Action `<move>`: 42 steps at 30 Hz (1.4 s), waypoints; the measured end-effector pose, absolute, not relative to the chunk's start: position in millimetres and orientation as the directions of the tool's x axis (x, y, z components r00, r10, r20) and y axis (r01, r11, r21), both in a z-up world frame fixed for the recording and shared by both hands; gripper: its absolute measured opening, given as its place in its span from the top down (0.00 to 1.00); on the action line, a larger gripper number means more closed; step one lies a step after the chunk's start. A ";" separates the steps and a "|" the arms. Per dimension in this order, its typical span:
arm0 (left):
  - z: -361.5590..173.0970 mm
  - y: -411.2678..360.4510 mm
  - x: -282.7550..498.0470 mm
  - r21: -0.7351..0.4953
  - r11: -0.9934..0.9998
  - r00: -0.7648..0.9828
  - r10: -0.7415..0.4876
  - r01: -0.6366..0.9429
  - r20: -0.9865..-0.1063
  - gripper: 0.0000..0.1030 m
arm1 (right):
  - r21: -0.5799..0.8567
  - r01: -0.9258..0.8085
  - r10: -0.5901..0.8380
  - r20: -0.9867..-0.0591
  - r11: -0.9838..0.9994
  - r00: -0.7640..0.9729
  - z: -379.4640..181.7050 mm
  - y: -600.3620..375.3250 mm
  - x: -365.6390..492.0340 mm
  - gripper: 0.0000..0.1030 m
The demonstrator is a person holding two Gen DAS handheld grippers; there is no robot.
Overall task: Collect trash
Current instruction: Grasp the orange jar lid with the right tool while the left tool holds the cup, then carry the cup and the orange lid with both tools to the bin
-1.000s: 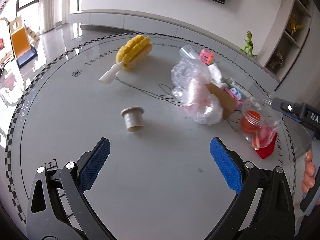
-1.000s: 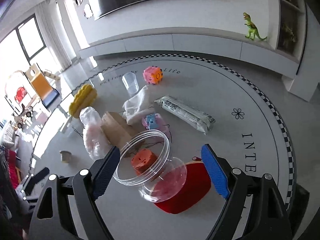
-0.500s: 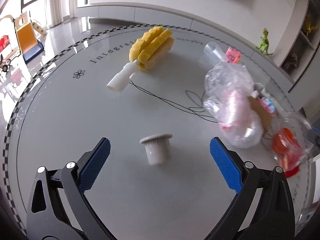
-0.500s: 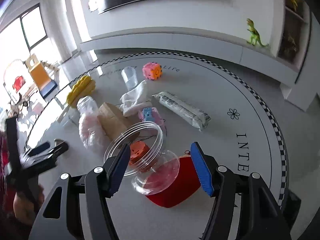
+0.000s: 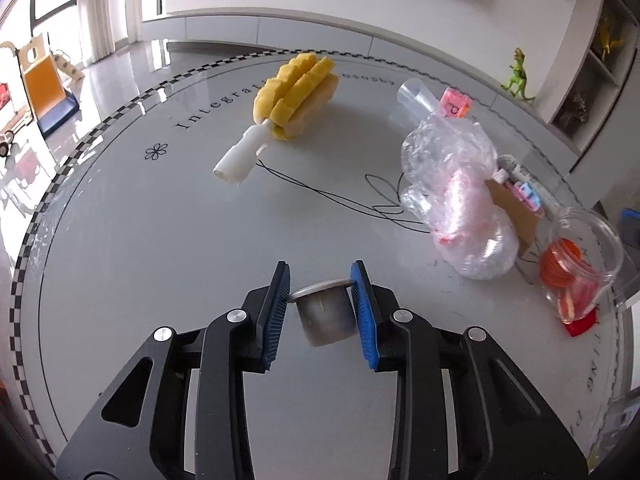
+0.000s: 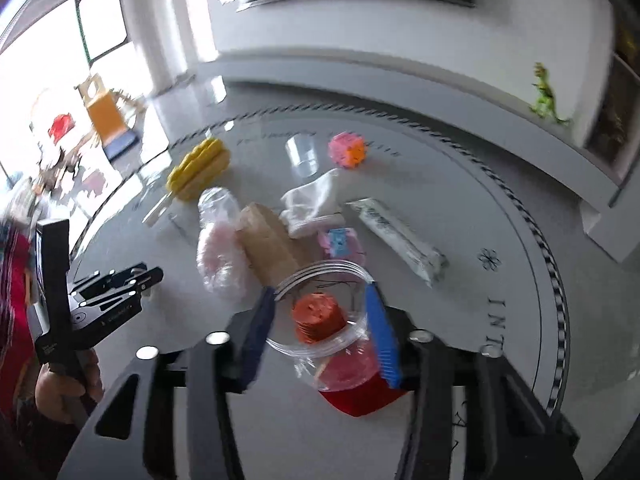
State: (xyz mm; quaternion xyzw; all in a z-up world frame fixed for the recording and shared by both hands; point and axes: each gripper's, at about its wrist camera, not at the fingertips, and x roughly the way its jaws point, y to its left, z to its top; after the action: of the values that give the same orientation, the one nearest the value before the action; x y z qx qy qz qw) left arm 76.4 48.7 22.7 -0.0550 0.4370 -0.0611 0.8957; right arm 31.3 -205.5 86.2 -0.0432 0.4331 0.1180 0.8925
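Capsule (image 5: 326, 314) sits on the table (image 5: 160, 240) between the left gripper (image 5: 322, 312) pads, rim touching both; jaws closing on it. Right gripper (image 6: 320, 332) jaws closing around the clear jar (image 6: 324, 312), pads against its wall. Plastic bag (image 5: 460, 208) ahead-right of left gripper.

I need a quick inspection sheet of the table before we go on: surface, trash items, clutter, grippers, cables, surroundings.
Surface: round grey table, checkered rim, printed lettering.
Job's things: small grey cup; clear jar with an orange piece inside; crumpled plastic bag; cardboard piece.
Clutter: yellow sponge brush, pink cube, clear cup, white cloth.
Grippers: left gripper closing, pads touching the grey cup; right gripper closing on the jar.
Cables: thin black string looped on the table.
Surroundings: green toy dinosaur on the ledge.
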 end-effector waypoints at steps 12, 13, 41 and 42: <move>46.6 46.6 70.9 -0.179 0.979 0.641 -0.196 0.092 -0.742 0.69 | -0.098 -0.363 -0.012 -0.973 0.927 0.231 47.5 -169.9 89.3 0.72; 47.6 47.2 70.7 -0.181 0.979 0.642 -0.199 0.094 -0.740 0.69 | -0.099 -0.367 -0.019 -0.976 0.925 0.217 46.4 -169.2 91.2 0.67; 94.3 50.0 39.2 -0.205 0.970 0.693 -0.238 0.131 -0.681 0.69 | -0.168 -0.453 -0.085 -0.977 0.875 0.198 78.6 -153.2 69.5 0.64; 99.9 47.7 34.6 -0.204 0.969 0.698 -0.243 0.140 -0.674 0.69 | -0.167 -0.449 -0.081 -0.975 0.878 0.206 82.3 -153.6 73.0 0.64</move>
State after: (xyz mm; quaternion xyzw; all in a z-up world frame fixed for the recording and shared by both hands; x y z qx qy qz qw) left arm 34.6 47.7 99.9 -0.0684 0.3743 -0.1043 0.9189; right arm 73.0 -153.6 82.3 -0.2143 0.6180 0.1235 0.7462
